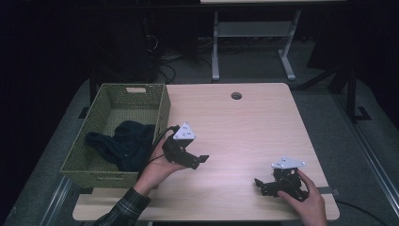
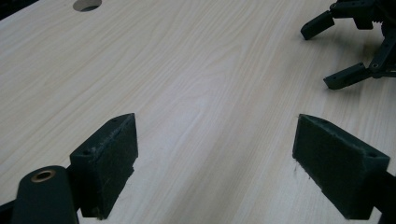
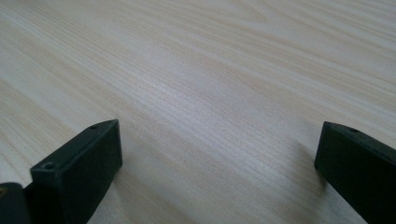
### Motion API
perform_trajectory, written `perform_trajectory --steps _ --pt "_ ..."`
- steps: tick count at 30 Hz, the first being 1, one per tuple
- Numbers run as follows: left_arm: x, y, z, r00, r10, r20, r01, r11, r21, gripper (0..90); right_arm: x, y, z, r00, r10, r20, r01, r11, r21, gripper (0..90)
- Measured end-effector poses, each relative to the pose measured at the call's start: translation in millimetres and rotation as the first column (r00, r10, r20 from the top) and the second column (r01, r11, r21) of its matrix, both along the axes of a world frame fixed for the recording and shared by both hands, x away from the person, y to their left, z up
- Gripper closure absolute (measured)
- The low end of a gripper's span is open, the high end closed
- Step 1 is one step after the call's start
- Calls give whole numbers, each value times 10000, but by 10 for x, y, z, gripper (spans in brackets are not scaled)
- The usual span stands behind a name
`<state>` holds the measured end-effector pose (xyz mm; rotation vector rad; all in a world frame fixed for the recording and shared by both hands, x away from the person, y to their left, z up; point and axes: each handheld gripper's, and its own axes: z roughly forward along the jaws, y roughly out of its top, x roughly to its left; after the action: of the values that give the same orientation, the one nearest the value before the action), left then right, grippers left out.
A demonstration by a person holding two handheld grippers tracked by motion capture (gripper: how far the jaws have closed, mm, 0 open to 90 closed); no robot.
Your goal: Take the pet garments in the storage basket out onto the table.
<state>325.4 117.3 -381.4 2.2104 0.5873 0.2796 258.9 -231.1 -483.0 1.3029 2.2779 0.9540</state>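
My left gripper (image 1: pixel 200 160) is held just right of the woven basket (image 1: pixel 162 110), a little above the light wooden table (image 1: pixel 244 127). Its jaws stand wide apart in the left gripper view with bare wood between them, so the left gripper (image 2: pixel 215 163) is open and empty. My right gripper (image 1: pixel 260 184) rests low near the table's front right, pointing left. In its own view the right gripper (image 3: pixel 219 172) is open too, with nothing between its jaws. The right gripper (image 2: pixel 345 51) also appears at the top right of the left gripper view.
The green woven basket sits on the table's left side and holds dark clothing (image 1: pixel 123 143). A round cable hole (image 1: pixel 236 96) lies near the far edge. Beyond the table stand desk legs (image 1: pixel 215 47) and cables on the floor.
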Motion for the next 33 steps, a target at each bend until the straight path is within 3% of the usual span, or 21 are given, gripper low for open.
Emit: perform_trajectory --steps 15,33 --pt "73 26 151 10000 32 16 -32 9998 -193 137 0 0 0 10000 -1 -2 1 10000 2 5" --pt "139 131 273 10000 -37 -7 37 9998 219 140 0 0 0 10000 4 2 -4 10000 -4 5"
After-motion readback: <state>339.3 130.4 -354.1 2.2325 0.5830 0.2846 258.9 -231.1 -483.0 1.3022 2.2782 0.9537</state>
